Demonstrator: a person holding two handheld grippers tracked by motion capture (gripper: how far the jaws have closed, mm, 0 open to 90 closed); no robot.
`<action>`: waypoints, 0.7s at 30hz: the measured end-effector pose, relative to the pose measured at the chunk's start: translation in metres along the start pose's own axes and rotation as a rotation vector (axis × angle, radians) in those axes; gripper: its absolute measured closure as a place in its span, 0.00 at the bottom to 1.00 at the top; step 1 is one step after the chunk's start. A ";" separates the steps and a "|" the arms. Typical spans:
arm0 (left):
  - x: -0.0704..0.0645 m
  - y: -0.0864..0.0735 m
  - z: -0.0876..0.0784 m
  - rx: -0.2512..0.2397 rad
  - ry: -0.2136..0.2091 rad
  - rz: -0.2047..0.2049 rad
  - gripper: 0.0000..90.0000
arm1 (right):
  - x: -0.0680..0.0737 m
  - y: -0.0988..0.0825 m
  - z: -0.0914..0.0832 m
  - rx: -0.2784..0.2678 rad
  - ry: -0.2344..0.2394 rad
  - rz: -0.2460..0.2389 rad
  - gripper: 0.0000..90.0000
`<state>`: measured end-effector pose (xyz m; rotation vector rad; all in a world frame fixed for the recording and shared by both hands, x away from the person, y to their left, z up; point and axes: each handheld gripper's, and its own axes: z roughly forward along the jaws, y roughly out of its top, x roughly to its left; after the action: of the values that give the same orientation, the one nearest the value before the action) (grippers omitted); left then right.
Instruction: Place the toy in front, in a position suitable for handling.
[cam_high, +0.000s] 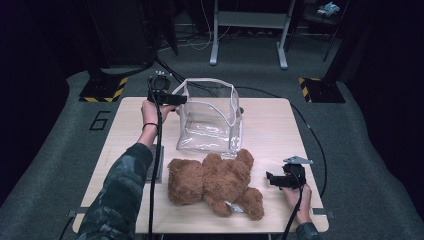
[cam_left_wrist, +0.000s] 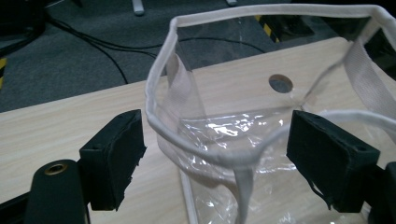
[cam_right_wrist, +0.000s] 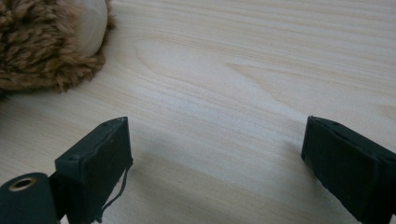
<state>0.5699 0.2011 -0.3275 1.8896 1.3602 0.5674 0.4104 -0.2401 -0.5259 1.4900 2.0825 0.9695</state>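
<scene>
A clear plastic bag (cam_high: 210, 117) with white trim stands open-topped at the back middle of the wooden table (cam_high: 270, 125). My left gripper (cam_high: 178, 99) is at the bag's upper left corner. In the left gripper view its jaws stand wide apart (cam_left_wrist: 219, 140) with the bag's white rim (cam_left_wrist: 205, 153) between them, touching neither pad. A brown teddy bear (cam_high: 215, 182) lies on its side in front of the bag. My right gripper (cam_high: 270, 178) hovers low over the table just right of the bear, open (cam_right_wrist: 217, 144) and empty, with a furry paw (cam_right_wrist: 42, 42) at its upper left.
A round hole (cam_left_wrist: 280, 83) in the tabletop lies behind the bag. A flat clear thing (cam_high: 159, 170) lies beside the left forearm. Cables trail off both grippers onto the grey floor. Striped stand bases (cam_high: 102, 90) (cam_high: 320, 87) flank the table's far corners.
</scene>
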 end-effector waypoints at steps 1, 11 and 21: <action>0.001 0.002 0.003 0.002 0.016 0.002 0.22 | 0.000 0.000 0.000 -0.001 -0.002 -0.001 0.10; 0.015 0.001 0.029 0.077 0.056 -0.083 0.33 | 0.001 -0.001 -0.001 -0.014 0.005 0.003 0.13; 0.019 -0.005 0.032 0.064 0.041 -0.109 0.85 | 0.001 -0.002 -0.001 -0.020 0.001 -0.023 0.15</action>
<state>0.5960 0.2098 -0.3532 1.8497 1.5142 0.5162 0.4081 -0.2394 -0.5261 1.4533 2.0801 0.9798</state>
